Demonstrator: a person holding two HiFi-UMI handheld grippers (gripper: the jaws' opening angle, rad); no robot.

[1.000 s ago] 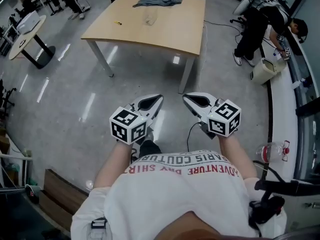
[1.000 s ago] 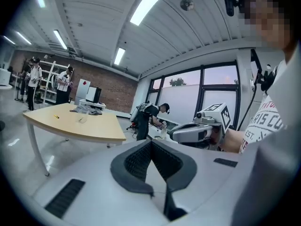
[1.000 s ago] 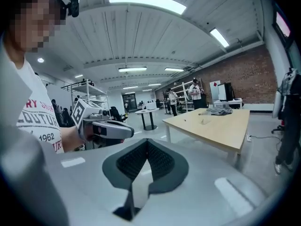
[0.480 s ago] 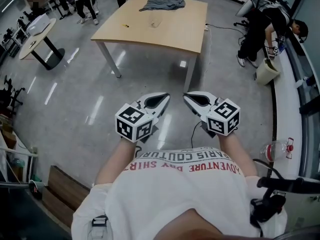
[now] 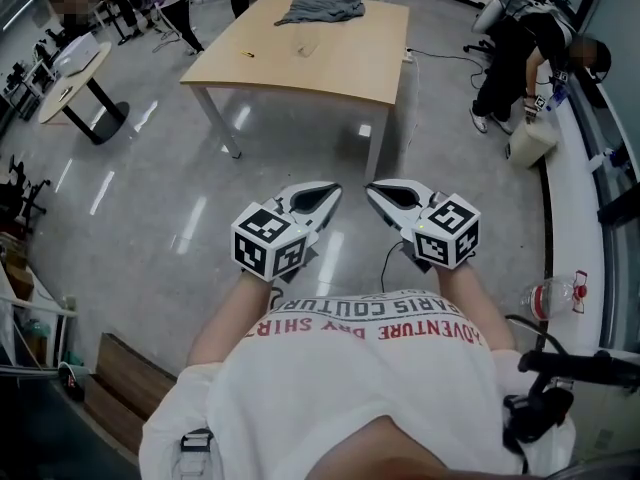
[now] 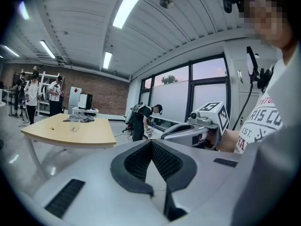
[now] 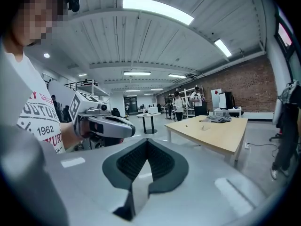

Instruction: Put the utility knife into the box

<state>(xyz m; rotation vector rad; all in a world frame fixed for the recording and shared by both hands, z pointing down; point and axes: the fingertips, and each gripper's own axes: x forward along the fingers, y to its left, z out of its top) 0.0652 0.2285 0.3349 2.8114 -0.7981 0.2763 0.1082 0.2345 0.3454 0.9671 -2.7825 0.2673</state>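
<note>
Head view: left gripper and right gripper side by side before the chest, fingers closed tip to tip in both gripper views, gripping nothing. Far ahead on the table, well apart from both grippers, a small yellow sliver, seemingly the utility knife, near a clear box and a grey cloth. Knife's blade and box's opening too small to make out.

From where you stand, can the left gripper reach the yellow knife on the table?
Probably not. The left gripper is held by the body, shut and empty, and the yellow knife lies on the table across open floor. Nothing blocks the way.
</note>
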